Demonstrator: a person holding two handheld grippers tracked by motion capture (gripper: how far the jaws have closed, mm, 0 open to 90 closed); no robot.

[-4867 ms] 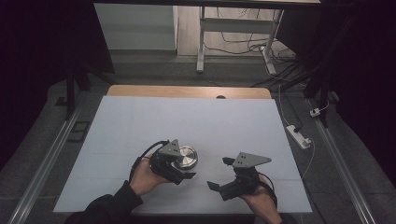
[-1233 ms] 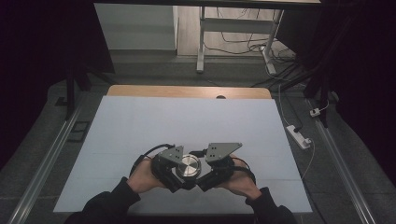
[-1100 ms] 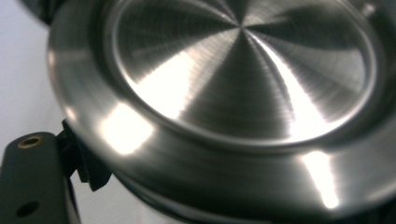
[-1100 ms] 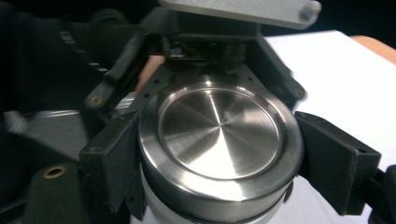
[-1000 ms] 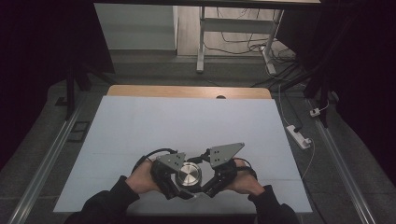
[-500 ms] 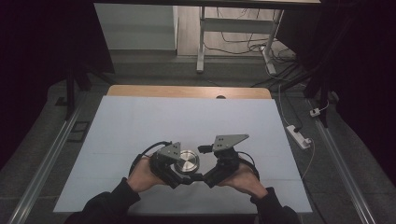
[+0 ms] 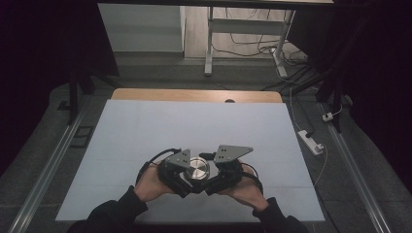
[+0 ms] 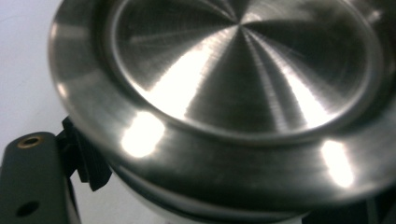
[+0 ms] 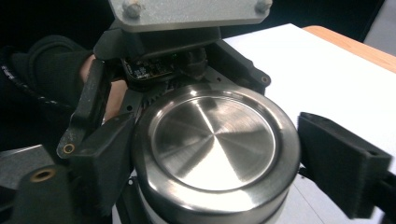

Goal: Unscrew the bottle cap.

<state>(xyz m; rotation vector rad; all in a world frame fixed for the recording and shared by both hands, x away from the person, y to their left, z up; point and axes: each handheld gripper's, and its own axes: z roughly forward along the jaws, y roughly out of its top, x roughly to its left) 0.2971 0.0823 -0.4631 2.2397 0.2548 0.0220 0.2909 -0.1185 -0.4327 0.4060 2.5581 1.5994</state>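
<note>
While hanging low over the table (image 7: 145, 121) toward its 6 o'clock edge, clamped by the body: steel tin (image 7: 198, 168), clenched in the left gripper (image 7: 187, 174) from the tin's 9 o'clock. At 3 o'clock, right gripper (image 7: 216, 172), jaws just now closing in with the lid (image 9: 215, 140) between them, one pad (image 9: 107, 158) against the rim, the other clear of it; not yet a grip.

Likely to go wrong: pinching off-centre on the smooth, rounded rim and slipping off; turning the whole tin in the left clamp instead of freeing the lid; tilting and spilling whatever sits inside, unseen.

No brand, label or writing readable on tin or lid.
</note>
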